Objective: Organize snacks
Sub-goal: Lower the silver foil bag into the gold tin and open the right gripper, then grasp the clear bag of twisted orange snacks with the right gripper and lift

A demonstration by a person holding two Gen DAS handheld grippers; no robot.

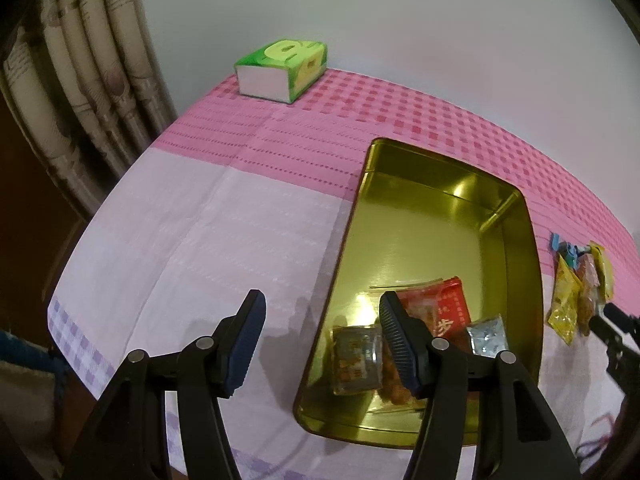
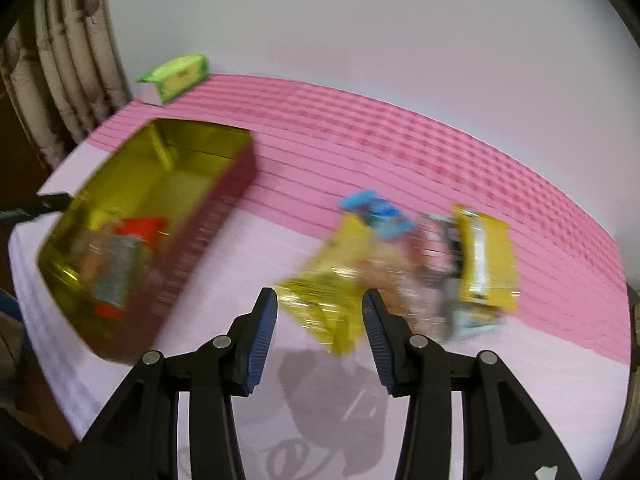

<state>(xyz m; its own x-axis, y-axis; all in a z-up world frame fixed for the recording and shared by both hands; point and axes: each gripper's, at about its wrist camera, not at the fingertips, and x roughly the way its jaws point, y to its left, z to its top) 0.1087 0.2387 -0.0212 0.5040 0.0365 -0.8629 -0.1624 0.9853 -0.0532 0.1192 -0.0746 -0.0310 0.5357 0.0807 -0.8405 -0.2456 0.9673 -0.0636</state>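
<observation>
A gold tin (image 1: 352, 216) with dark red outer walls (image 2: 224, 184) stands open on the pink cloth. Inside it lie a red packet (image 1: 444, 308), a clear packet (image 1: 356, 360) and a silver packet (image 1: 486, 336). My left gripper (image 1: 322, 320) is open, one finger on each side of the tin's left wall, not pressing it. To the right of the tin lies a loose pile of snacks (image 1: 576, 288). In the blurred right wrist view it shows a yellow packet (image 2: 324, 300), a blue packet (image 2: 380, 212) and a yellow pouch (image 2: 484, 256). My right gripper (image 2: 320, 316) is open just short of the yellow packet.
A green tissue box (image 1: 280, 68) sits at the far left corner of the table by a white wall. A patterned curtain (image 1: 80, 80) hangs to the left. The table's near edge (image 1: 80, 344) drops off at the lower left.
</observation>
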